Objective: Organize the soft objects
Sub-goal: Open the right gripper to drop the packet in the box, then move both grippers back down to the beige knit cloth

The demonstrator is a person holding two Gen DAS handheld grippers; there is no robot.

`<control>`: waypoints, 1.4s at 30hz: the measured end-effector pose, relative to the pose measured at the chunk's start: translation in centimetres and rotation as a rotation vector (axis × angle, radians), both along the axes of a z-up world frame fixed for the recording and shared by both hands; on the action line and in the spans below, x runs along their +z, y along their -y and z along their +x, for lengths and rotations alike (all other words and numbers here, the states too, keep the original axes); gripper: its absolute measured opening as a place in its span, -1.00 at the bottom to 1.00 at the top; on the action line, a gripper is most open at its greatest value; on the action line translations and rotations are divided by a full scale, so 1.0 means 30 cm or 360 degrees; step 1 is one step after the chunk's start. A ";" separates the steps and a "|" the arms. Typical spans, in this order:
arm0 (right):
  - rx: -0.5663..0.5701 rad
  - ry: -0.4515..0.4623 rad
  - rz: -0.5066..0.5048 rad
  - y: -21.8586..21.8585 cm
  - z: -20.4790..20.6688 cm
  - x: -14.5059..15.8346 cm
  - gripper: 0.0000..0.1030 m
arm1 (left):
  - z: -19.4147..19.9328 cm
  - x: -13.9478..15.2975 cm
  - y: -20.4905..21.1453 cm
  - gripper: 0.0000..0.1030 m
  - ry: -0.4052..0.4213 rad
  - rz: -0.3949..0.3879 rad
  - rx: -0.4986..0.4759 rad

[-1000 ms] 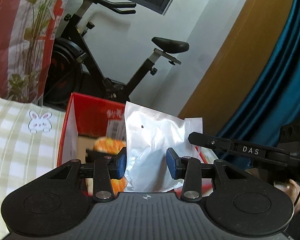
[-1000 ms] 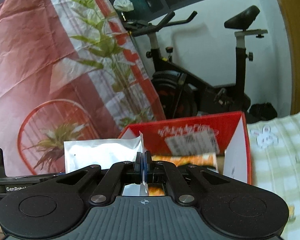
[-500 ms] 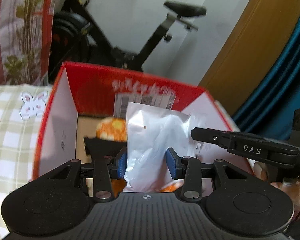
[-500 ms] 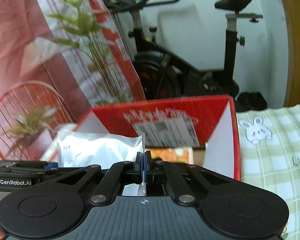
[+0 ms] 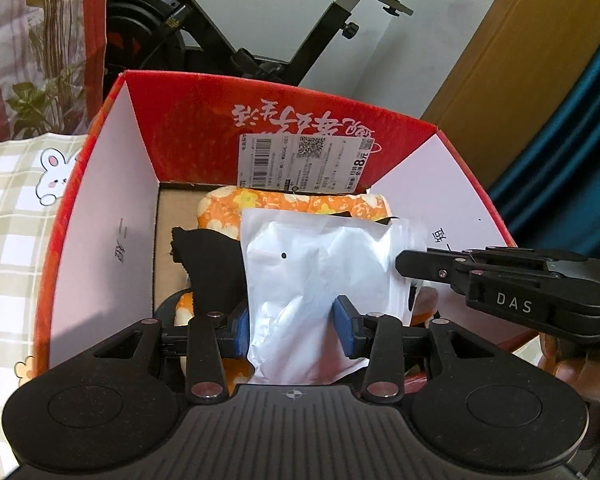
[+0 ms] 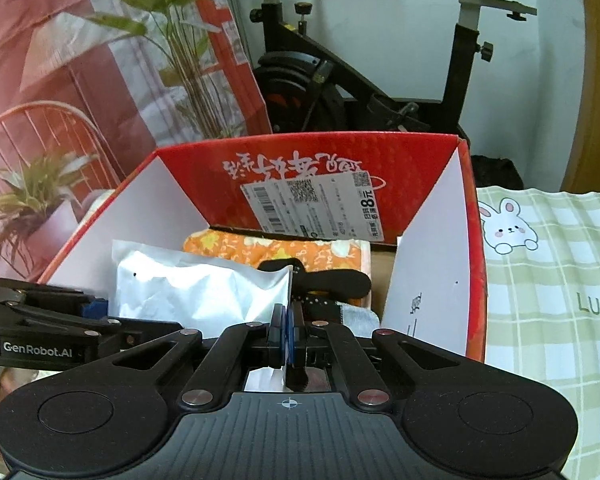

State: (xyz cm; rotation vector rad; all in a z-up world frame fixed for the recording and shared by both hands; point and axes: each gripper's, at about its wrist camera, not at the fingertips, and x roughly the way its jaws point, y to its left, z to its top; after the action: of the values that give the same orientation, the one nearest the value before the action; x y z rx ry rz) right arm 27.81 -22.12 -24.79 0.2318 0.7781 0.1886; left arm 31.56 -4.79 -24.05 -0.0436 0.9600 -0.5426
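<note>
My right gripper (image 6: 287,334) was clamped on the white pouch (image 6: 204,292) over the red box (image 6: 474,240). My left gripper (image 5: 293,324), just opening, straddled it. Inside lay an orange cushion (image 5: 276,204); the right view alone showed grey cloth (image 6: 358,314).

A black exercise bike (image 6: 364,80) stands against a white wall (image 5: 284,16), beside teal curtains (image 5: 572,152).

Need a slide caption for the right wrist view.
Right gripper pinching the white pouch edge over the red box.
</note>
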 end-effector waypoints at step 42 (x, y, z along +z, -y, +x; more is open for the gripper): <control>0.0068 0.0086 -0.0235 -0.107 -0.605 -0.024 0.36 | -0.611 -0.061 -0.257 0.77 -0.0004 0.0062 0.0204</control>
State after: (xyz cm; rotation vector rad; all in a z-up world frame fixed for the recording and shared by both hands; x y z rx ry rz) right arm 9.64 -18.90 -25.51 0.0703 0.7401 0.1761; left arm 13.23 2.93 -25.87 -0.0701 0.9628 -0.4058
